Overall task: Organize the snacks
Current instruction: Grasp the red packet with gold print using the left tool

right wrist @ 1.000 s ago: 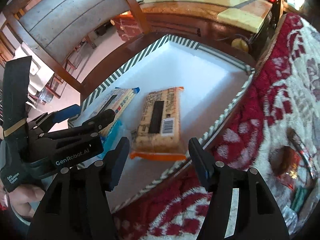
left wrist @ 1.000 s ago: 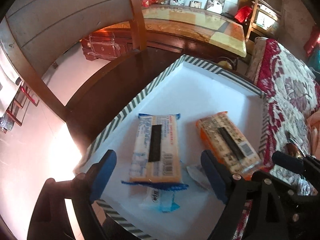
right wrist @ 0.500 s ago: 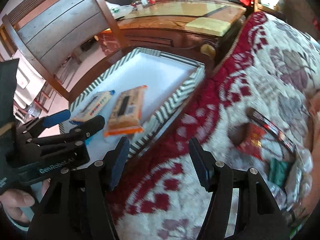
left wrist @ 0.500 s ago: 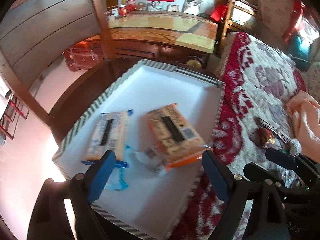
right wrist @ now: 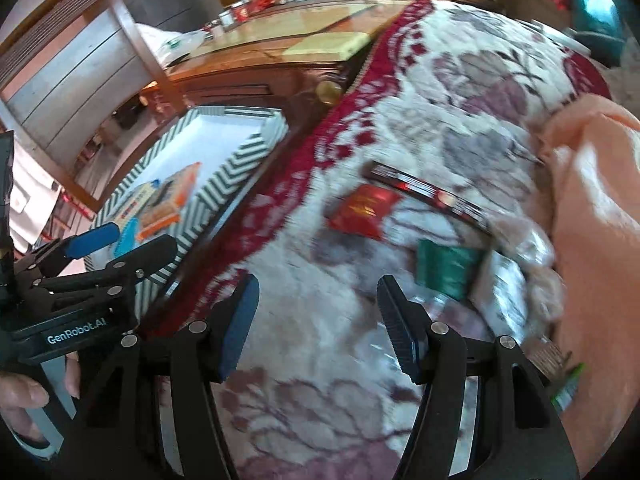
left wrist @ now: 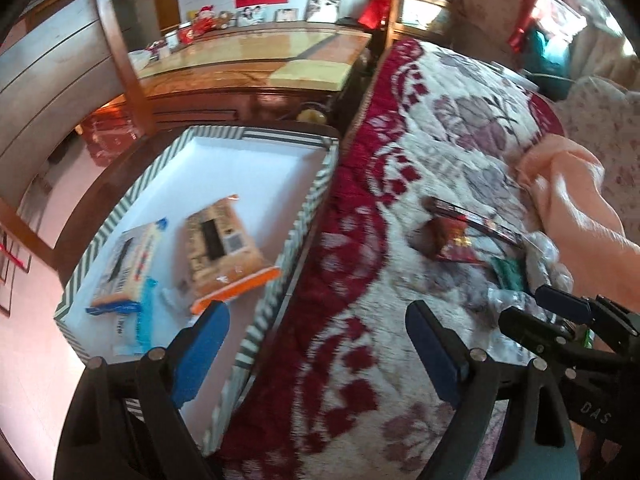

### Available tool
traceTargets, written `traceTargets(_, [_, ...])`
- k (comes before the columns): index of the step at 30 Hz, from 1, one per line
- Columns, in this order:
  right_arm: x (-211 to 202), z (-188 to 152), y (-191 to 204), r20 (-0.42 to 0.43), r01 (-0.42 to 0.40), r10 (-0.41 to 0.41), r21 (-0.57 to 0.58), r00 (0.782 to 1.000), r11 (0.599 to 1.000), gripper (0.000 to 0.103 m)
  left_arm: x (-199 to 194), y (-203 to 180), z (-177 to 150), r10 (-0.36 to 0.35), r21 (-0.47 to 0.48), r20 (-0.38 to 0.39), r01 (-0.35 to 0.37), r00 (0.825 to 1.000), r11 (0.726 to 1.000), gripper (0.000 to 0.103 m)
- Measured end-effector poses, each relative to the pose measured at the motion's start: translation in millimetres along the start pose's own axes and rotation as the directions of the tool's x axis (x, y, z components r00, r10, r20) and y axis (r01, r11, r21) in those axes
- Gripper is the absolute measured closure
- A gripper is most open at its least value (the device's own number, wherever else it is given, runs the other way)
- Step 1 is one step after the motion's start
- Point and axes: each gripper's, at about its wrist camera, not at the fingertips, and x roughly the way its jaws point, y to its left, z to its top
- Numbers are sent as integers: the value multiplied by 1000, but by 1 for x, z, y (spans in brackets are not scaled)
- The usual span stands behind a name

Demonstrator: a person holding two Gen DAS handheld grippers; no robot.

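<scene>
My left gripper hangs with its blue-padded jaws spread wide and nothing between them, one finger over the near corner of the white tray with the green-and-white striped rim, the other over the red-and-cream floral blanket beside it. My right gripper is about half open and also empty, hovering above the same blanket.

Inside the tray lie two flat snack packs side by side near its front end: a blue-edged cracker pack on the left and an orange-edged cracker pack just right of it, each face down with a barcode showing. A small clear-and-blue wrapper lies in front of the blue-edged pack, touching it. The far half of the tray is bare white.

More snacks sit on the blanket, well apart from the tray: a small red foil packet, a long dark red-printed box lying slantwise just behind it, and a green packet nearer to my right gripper, next to some crumpled clear plastic that is too blurred to make out. A peach-coloured cloth is bunched at the right edge of the blanket. The tray rests on a dark wooden seat, pressed against the blanket's side.
</scene>
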Motion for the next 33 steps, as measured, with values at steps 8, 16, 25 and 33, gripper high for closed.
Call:
traceTargets(8, [-5,-15,-33,-12,24,-24,59,1000,998,41,7,-25,-1,-27,49,-24,28,999,998,11])
traceTargets(16, [-4,-17,-55,-18,37,-35,95,999,995,41,29,-47,13,-76,69,-70,81,995,994,11])
traceTargets(25, [-5,-18,-83,-28,51,-48,143,998,988,41,65,-82,42,-124,88,-140,137,982,987,11])
traceTargets(33, [-3,-20,-101,-42,53,-47,166,998,985,41,99,-104,59,-115,109,-204,140,972,984,11])
